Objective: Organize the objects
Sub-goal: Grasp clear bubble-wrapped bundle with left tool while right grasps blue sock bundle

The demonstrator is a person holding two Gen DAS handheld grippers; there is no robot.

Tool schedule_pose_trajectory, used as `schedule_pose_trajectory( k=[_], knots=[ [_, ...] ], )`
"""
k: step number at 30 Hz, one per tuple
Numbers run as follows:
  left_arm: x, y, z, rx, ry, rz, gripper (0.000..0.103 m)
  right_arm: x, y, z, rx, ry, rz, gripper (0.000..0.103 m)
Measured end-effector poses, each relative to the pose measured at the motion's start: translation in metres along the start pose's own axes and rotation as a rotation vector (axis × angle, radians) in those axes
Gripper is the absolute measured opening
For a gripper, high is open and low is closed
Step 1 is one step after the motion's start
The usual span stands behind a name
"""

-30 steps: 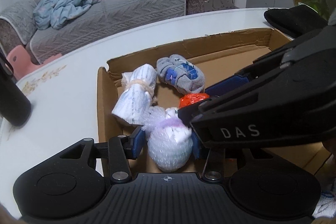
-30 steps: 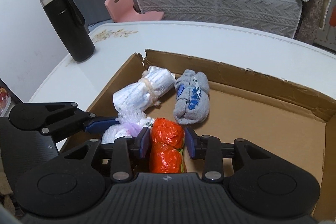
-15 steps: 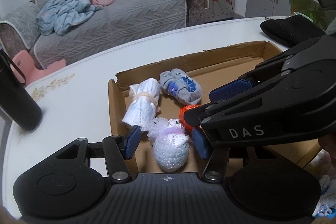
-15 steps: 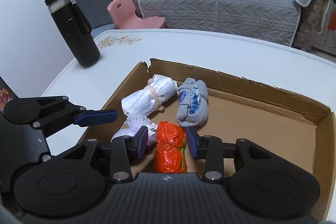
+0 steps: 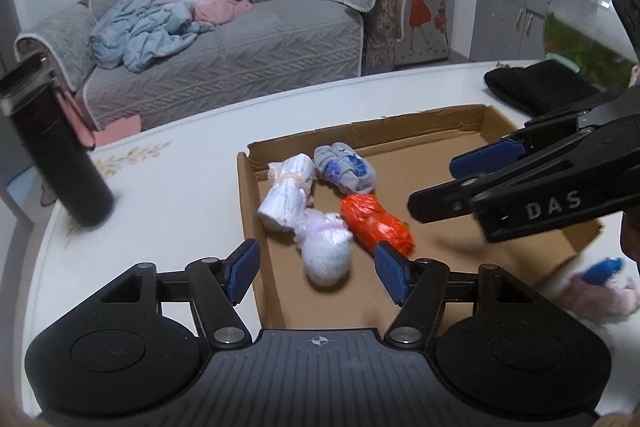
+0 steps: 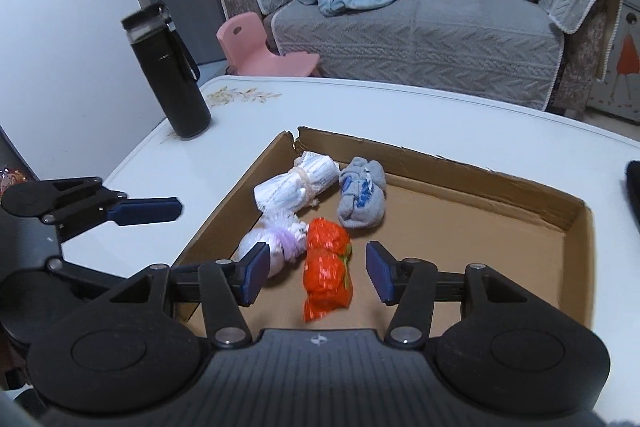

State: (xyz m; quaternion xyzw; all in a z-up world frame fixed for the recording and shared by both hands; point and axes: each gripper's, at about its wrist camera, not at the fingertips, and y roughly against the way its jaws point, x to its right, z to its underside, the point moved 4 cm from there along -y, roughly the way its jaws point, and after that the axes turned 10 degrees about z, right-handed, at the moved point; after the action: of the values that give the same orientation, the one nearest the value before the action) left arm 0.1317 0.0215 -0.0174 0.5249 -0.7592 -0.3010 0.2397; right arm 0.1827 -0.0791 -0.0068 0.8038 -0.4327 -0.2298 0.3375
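Orange bundle (image 6: 327,273) lies flat in cardboard box (image 6: 440,163), long axis front-to-back btwn right gripper (image 6: 316,273) pads, jaws just opening, nothing gripped; left gripper (image 5: 316,269) likewise opening, empty.

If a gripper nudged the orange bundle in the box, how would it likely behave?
The orange bundle looks like crinkly plastic wrap, so probably light and a little slippery. Its pinched, two-lobed shape suggests it would squash rather than resist. Lying lengthwise on the flat box floor, it might roll sideways.

Four bundles (image 6: 298,187) lie in the box's (image 6: 440,163) left end.
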Motion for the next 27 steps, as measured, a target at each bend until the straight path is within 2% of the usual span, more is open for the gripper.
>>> schedule_pose_trajectory(
  k=[2, 6, 8, 10, 14, 20, 27],
  knots=[
    [0.005, 0.016, 0.006, 0.021, 0.007, -0.004, 0.072, 0.002, 0.014, 0.006, 0.023, -0.006, -0.002, 0.054],
    [0.02, 0.048, 0.027, 0.066, 0.032, 0.007, 0.074, 0.004, 0.047, 0.026, 0.065, -0.014, -0.006, 0.055],
    [0.029, 0.062, 0.041, 0.084, 0.048, 0.007, 0.076, 0.003, 0.066, 0.043, 0.094, -0.012, -0.008, 0.063],
    [0.038, 0.074, 0.059, 0.103, 0.07, 0.006, 0.076, 0.0, 0.084, 0.062, 0.125, 0.006, -0.007, 0.067],
    [0.055, 0.087, 0.101, 0.103, 0.124, -0.01, 0.077, -0.003, 0.108, 0.101, 0.159, -0.006, 0.006, 0.068],
    [0.076, 0.093, 0.15, 0.09, 0.169, -0.022, 0.077, -0.012, 0.114, 0.15, 0.172, -0.035, 0.052, 0.07],
    [0.095, 0.076, 0.171, 0.093, 0.155, -0.023, 0.08, -0.016, 0.105, 0.184, 0.156, -0.141, 0.054, 0.07]
  ],
)
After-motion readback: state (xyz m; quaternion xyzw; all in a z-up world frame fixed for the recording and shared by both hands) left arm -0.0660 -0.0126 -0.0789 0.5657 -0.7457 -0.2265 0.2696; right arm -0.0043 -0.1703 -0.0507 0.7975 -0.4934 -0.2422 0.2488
